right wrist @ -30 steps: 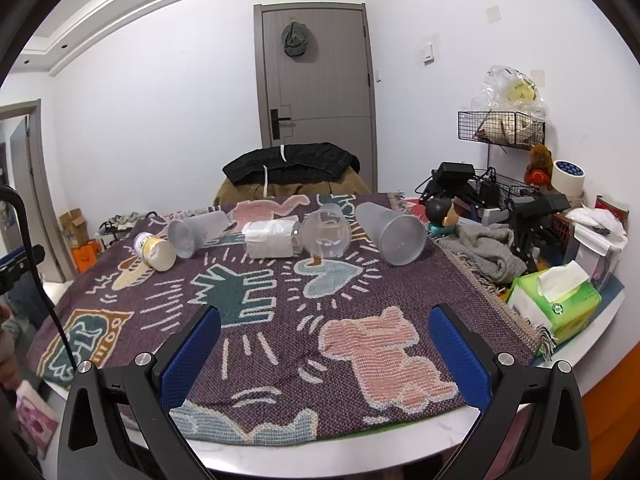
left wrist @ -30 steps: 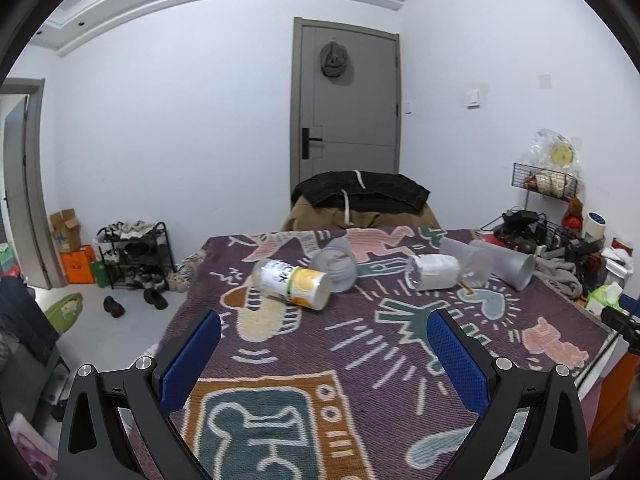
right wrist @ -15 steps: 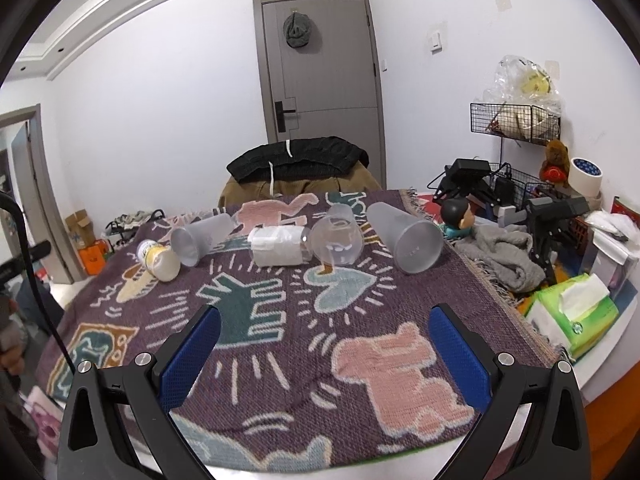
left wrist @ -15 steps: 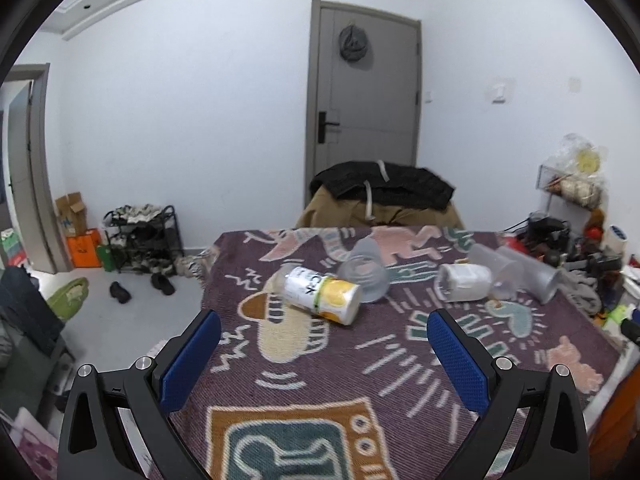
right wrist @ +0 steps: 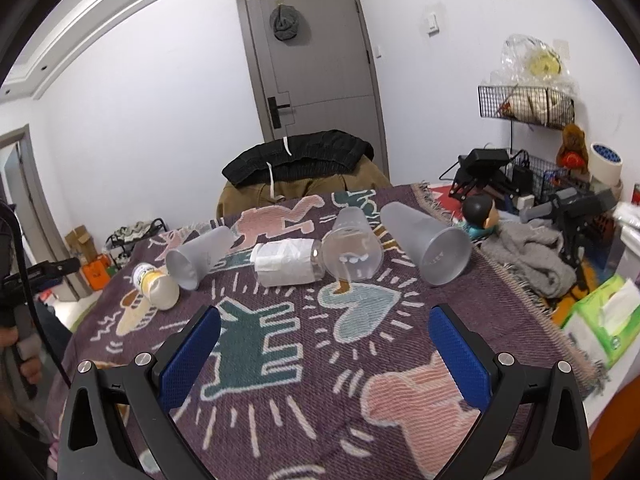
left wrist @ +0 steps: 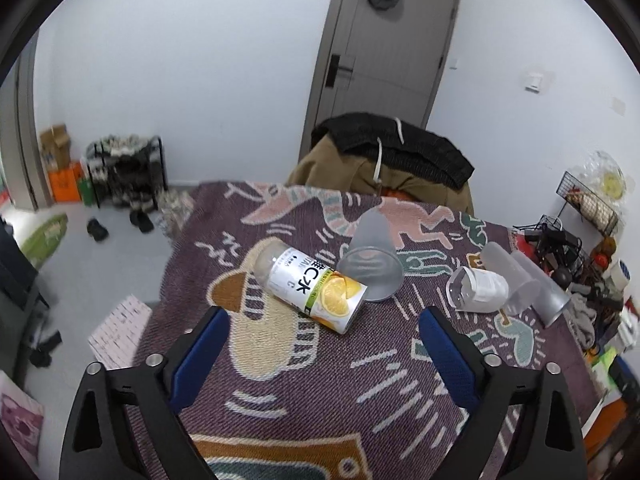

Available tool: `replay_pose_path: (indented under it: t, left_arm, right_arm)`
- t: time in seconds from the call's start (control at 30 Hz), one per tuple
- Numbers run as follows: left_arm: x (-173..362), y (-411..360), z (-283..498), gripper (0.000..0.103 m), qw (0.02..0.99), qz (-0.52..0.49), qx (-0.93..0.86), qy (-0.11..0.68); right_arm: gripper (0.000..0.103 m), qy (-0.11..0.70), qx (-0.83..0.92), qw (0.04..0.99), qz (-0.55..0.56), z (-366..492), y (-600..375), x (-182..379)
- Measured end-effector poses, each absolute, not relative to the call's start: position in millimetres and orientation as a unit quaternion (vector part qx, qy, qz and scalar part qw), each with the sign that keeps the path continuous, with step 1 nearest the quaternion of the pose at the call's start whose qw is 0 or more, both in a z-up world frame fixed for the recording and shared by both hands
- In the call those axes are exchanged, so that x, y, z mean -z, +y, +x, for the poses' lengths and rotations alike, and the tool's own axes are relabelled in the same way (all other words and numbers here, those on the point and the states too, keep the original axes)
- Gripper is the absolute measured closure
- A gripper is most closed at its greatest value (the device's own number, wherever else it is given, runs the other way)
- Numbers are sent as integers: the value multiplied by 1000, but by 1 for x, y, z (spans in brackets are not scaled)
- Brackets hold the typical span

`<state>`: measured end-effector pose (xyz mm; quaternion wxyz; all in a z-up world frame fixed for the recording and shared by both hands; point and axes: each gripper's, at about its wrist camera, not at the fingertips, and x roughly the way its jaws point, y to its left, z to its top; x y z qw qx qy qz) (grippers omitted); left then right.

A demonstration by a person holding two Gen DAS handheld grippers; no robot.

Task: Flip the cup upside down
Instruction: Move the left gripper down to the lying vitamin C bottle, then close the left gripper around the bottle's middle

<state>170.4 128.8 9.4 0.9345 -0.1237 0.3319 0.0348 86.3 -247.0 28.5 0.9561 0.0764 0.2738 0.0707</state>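
Observation:
Several cups lie on their sides in a row on a patterned purple cloth [left wrist: 360, 380]. In the left wrist view a lemon-printed cup [left wrist: 312, 290] lies nearest, touching a frosted cup [left wrist: 370, 258]; a paper-wrapped clear cup [left wrist: 478, 290] and more frosted cups [left wrist: 528, 284] lie to the right. My left gripper [left wrist: 324, 344] is open and empty, just short of the lemon cup. In the right wrist view the row runs from the lemon cup [right wrist: 156, 286] and frosted cup [right wrist: 198, 258] through the wrapped cup [right wrist: 286, 262] and clear cup [right wrist: 352, 250] to a large frosted cup [right wrist: 426, 248]. My right gripper [right wrist: 326, 348] is open and empty.
A chair draped with dark clothes [right wrist: 298, 162] stands behind the table. At the right edge lie a grey cloth [right wrist: 528, 258], a tissue box [right wrist: 604, 320], a figurine [right wrist: 480, 212] and wire racks [right wrist: 524, 104]. A shoe rack [left wrist: 124, 172] stands on the floor at the left.
My left gripper has moved forward and tilted down toward the lemon cup, which now looks larger and nearer. My right gripper has moved slightly closer to the cup row. Both stay open.

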Motion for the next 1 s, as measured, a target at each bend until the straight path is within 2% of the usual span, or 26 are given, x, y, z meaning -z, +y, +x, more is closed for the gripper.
replay_pose_path:
  t: [0.27, 0.57, 1.0]
  left_arm:
    - [14, 138, 221, 16, 905, -166, -46, 389]
    - [46, 141, 268, 16, 874, -201, -68, 437]
    - [80, 147, 319, 16, 840, -217, -101, 486]
  right_arm:
    - [0, 298, -64, 948, 94, 109, -245, -4]
    - [0, 315, 8, 944, 103, 128, -273, 15]
    - [0, 336, 14, 932, 132, 133, -298, 41]
